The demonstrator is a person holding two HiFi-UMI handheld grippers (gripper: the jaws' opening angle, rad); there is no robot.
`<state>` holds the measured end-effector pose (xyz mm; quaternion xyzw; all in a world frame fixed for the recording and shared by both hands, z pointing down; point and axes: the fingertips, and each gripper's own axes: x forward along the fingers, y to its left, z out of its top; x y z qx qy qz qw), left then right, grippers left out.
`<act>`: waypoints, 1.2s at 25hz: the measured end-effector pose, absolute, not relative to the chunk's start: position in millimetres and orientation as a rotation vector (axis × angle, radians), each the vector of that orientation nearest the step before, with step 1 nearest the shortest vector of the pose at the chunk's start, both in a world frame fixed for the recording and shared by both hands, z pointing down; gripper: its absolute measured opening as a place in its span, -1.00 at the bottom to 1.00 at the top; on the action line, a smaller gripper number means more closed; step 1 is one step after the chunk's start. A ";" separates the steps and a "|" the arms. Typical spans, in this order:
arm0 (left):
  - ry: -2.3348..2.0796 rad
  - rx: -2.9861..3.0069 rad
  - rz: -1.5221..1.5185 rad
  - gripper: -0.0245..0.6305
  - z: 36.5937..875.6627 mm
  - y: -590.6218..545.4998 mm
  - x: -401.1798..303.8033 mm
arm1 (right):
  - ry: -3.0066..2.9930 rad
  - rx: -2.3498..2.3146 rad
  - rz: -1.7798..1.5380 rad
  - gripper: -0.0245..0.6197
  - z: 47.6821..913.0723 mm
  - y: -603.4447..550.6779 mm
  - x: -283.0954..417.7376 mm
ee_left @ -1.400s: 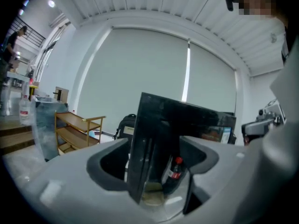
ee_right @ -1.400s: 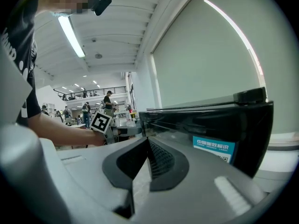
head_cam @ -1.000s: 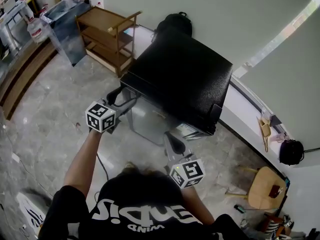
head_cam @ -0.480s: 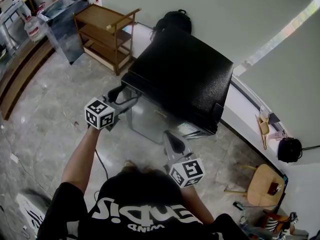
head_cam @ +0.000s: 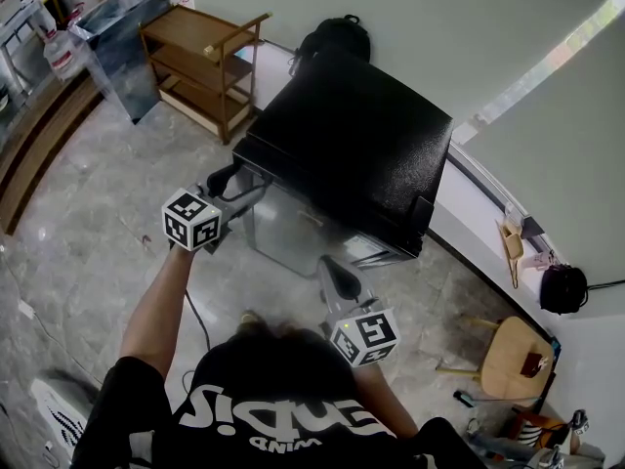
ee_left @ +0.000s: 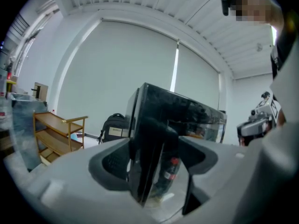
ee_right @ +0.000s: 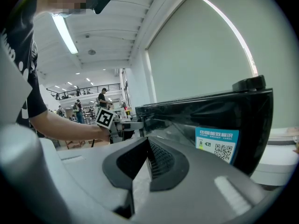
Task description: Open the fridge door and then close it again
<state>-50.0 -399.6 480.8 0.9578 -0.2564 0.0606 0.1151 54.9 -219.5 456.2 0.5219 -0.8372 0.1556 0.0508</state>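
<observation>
In the head view the black-topped fridge is standing on the floor ahead of the person, its door facing them and looking shut or nearly so. The left gripper is reaching to the door's left corner, while the right gripper is hanging low before the door's right half, just short of it. In the left gripper view the jaws are standing wide apart and straddling the door's upright edge, which is running top to bottom between them, with no firm clamp showing. Through the glass a red-capped bottle is sitting inside the fridge. In the right gripper view the jaws are lying pressed together on nothing, with the fridge's front stretching away ahead and to the right and carrying a blue label. Swinging that edge outward looks like the left hand's job, since it is the nearer one.
</observation>
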 end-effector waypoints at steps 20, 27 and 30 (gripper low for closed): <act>-0.884 2.761 0.215 -0.06 479.1 -395.2 -54.9 | -2.568 1.527 0.484 -0.93 459.0 -213.4 59.6; -0.933 2.741 0.227 -0.09 478.3 -392.6 -55.0 | -2.576 1.511 0.484 -0.93 458.1 -210.1 65.1; -0.943 2.737 0.235 -0.10 477.5 -391.5 -55.6 | -2.584 1.497 0.482 -0.93 457.4 -208.7 64.3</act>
